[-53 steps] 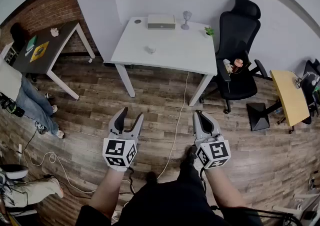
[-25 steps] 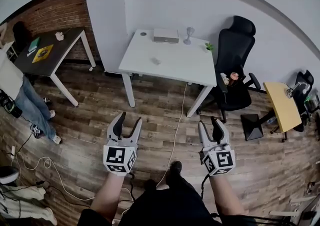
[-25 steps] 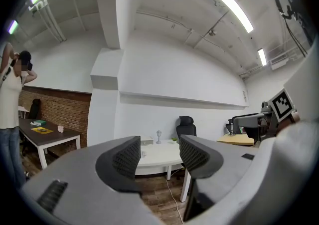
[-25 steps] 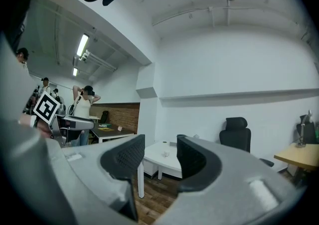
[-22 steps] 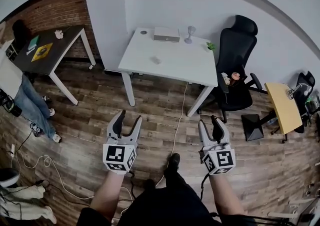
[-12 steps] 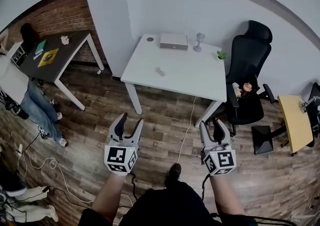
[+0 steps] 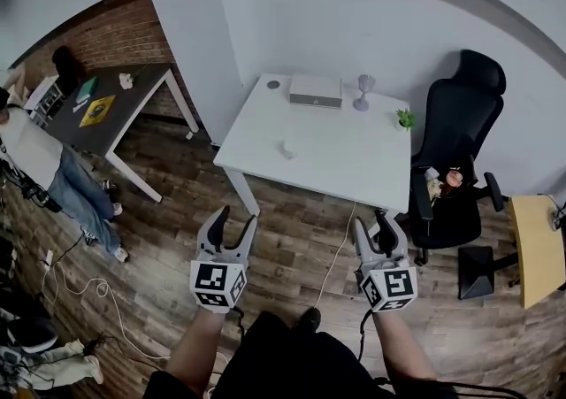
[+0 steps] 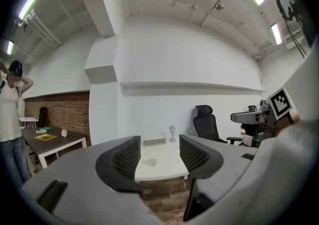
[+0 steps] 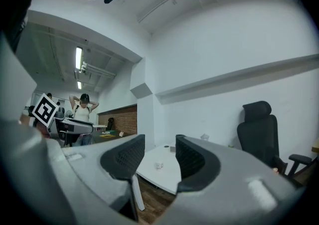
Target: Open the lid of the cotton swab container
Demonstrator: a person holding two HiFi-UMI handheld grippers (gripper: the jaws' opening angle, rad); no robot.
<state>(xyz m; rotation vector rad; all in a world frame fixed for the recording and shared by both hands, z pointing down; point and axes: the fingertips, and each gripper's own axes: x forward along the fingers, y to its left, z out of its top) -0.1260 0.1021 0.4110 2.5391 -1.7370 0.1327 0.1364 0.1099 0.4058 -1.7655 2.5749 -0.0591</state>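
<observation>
A small white cotton swab container point(image 7: 288, 151) stands near the middle of a white table point(image 7: 354, 167), well ahead of both grippers. It also shows small and far off between the jaws in the left gripper view point(image 8: 152, 161) and the right gripper view point(image 9: 158, 165). My left gripper point(image 7: 235, 222) is held over the wooden floor, open, with nothing between its jaws. To its right my right gripper point(image 7: 372, 225) is also open and empty. Both point level toward the table.
On the table's far side are a grey box point(image 7: 316, 90), a small lamp-like ornament point(image 7: 362, 90) and a little plant point(image 7: 406, 118). A black office chair point(image 7: 460, 149) stands at its right. A dark table point(image 7: 106, 110) and a person point(image 7: 44, 158) are at left. A cable point(image 7: 336, 251) crosses the floor.
Both grippers have moved forward over the floor toward the white table, which now sits nearer and larger in the head view. Their jaws have kept the same opening.
</observation>
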